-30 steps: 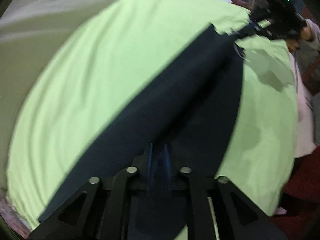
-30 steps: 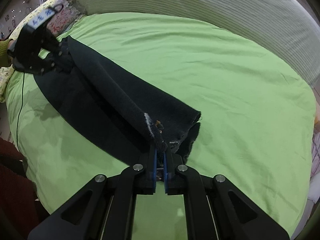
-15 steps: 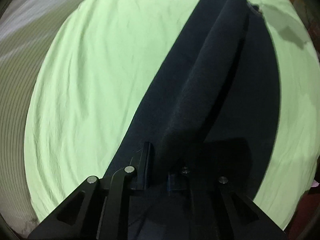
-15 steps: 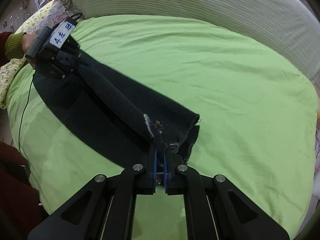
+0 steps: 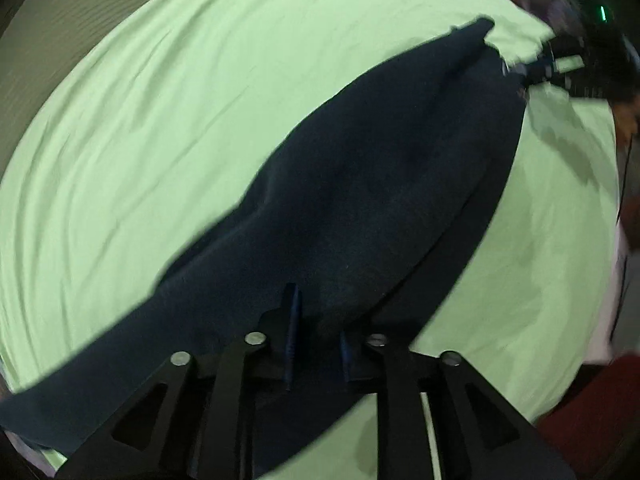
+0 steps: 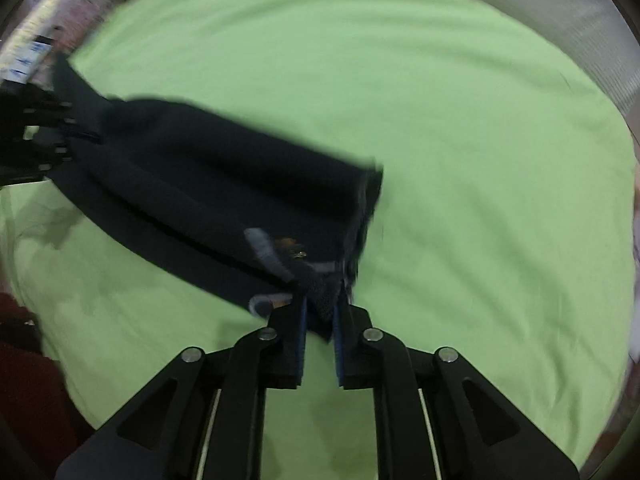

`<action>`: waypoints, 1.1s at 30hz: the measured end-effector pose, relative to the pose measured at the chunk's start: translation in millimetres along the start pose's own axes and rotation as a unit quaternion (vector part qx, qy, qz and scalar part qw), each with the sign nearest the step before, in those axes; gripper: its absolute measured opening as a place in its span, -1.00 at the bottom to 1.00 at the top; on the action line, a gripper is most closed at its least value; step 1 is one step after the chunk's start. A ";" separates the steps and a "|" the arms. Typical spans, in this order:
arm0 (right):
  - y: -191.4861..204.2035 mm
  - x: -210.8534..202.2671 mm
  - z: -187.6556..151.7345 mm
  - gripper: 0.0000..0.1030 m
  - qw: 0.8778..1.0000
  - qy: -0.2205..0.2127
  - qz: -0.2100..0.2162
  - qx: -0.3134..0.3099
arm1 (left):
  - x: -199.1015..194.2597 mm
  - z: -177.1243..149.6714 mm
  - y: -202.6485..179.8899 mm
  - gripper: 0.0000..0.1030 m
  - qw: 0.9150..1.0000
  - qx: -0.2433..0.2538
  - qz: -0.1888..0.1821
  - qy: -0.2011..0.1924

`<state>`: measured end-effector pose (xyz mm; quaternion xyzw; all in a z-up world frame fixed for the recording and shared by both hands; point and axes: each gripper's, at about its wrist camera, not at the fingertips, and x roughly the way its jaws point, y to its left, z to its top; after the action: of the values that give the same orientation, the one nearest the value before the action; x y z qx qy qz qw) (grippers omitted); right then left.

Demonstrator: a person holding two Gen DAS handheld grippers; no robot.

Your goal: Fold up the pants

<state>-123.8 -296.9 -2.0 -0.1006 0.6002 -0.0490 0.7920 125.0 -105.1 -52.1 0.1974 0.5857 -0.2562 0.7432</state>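
Both hand-held grippers, left [image 5: 316,344] and right [image 6: 320,316], clench opposite ends of the dark navy fabric pants [image 6: 208,184], stretching them taut over the green bed sheet [image 6: 460,120] for folding.

Bare green bedsheet [image 6: 460,100] lies open right and far; dark pants [image 6: 208,184] cross its near left.

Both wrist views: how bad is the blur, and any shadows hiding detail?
Left wrist: motion-smeared, pants a featureless dark mass, their shadow on the green sheet beside them, right gripper streaked. Right wrist: edges blurred, left gripper smeared, waistband in the right gripper still readable; fisheye bends both.
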 end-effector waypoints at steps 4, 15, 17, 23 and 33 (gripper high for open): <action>-1.7 -15.1 -7.4 -0.59 0.999 -0.021 -0.006 0.049 | -30.1 -26.0 23.9 0.09 0.993 -0.114 -0.028 -0.029; 80.6 -59.9 29.6 -0.06 0.979 -0.143 0.102 0.104 | -79.4 -180.0 127.8 0.20 0.900 -0.425 -0.073 -0.065; 120.1 -51.5 43.8 -0.06 0.976 -0.141 0.143 0.081 | -80.6 -205.5 140.0 0.20 0.881 -0.463 -0.074 -0.067; 237.4 -15.4 75.6 -0.06 0.973 -0.123 0.190 -0.049 | -78.9 -256.0 167.3 0.20 0.830 -0.550 -0.053 -0.073; 292.4 33.6 85.7 -0.07 0.968 -0.091 0.080 -0.219 | -75.7 -330.8 220.4 0.21 0.722 -0.682 -0.045 -0.106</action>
<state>-44.9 -9.9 -75.1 -0.2270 0.5276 0.1564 0.8036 -8.5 276.9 -58.1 -0.4179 0.5280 0.1597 0.7218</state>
